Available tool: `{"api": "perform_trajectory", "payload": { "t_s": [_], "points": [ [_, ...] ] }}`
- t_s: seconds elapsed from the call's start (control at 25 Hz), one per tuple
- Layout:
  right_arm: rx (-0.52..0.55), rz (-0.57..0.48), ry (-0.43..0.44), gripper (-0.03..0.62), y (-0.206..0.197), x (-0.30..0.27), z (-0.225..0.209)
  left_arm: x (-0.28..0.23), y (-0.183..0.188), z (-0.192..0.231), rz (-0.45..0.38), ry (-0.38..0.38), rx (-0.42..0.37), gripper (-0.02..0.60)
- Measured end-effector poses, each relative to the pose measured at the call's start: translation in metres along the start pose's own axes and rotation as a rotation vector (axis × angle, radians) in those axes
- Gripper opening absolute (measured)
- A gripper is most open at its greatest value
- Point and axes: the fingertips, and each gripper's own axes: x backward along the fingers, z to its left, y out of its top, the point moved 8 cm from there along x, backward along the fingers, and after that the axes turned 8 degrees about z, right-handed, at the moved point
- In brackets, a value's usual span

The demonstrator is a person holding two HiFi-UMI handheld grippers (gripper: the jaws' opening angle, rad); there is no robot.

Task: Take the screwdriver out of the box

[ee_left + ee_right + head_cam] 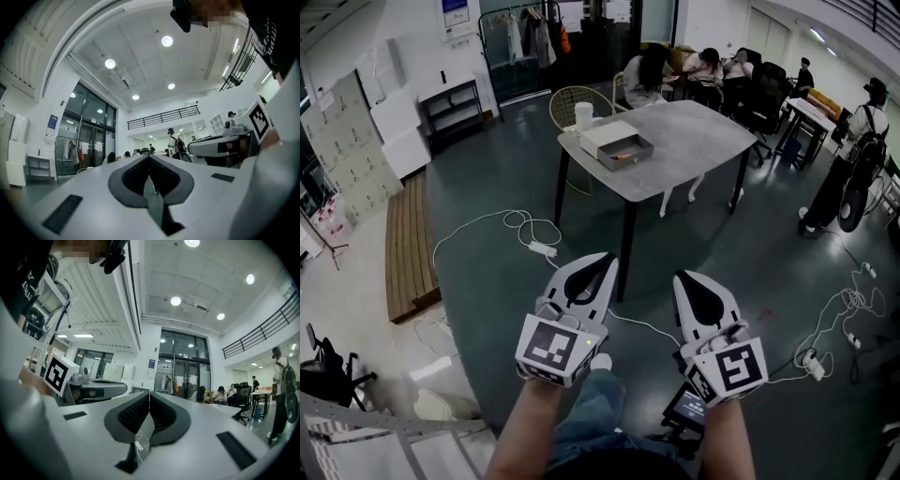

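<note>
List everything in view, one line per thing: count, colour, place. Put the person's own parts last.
table: one, grey top and black legs, middle of the room
box: one, grey, open, on the table's near left corner; contents too small to tell
cup: one, white, on the table behind the box
chair: one, yellow wire, behind the table's left end
power strips: at least two, white, on the floor with white cables
planks: one stack, brown, on the floor at left
seated people: several, at the far tables
standing person: one, right edge
left hand-held gripper: one, white, bottom centre, shut, empty
right hand-held gripper: one, white, beside it, shut, empty
</note>
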Motion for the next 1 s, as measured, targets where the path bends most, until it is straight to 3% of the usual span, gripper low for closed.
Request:
{"api": "perform_trajectory", "payload": {
  "t_s": [0.24,0.56,0.84,1.0],
  "points": [
    [0.015,0.016,0.041,0.025,-0.009,-0.064,-0.043,-0.072,-0.021,0.045,0.023,0.008,0.026,0.012],
    [-0.005,0.082,-0.027,0.025,-0.006,-0.178,-0.111,-0.167,-0.026,0.126,0.044,0.021,0.028,0.012],
    [-0.111,0.075,0.054,0.025,-0.006,-0.239,-0.142,-0.216,-0.028,0.176,0.053,0.036,0.032,0.012],
    [-0.129,0.067,0.041,0.025,-0.009,-0.254,-0.159,-0.234,-0.033,0.185,0.066,0.037,0.039,0.012]
  ]
}}
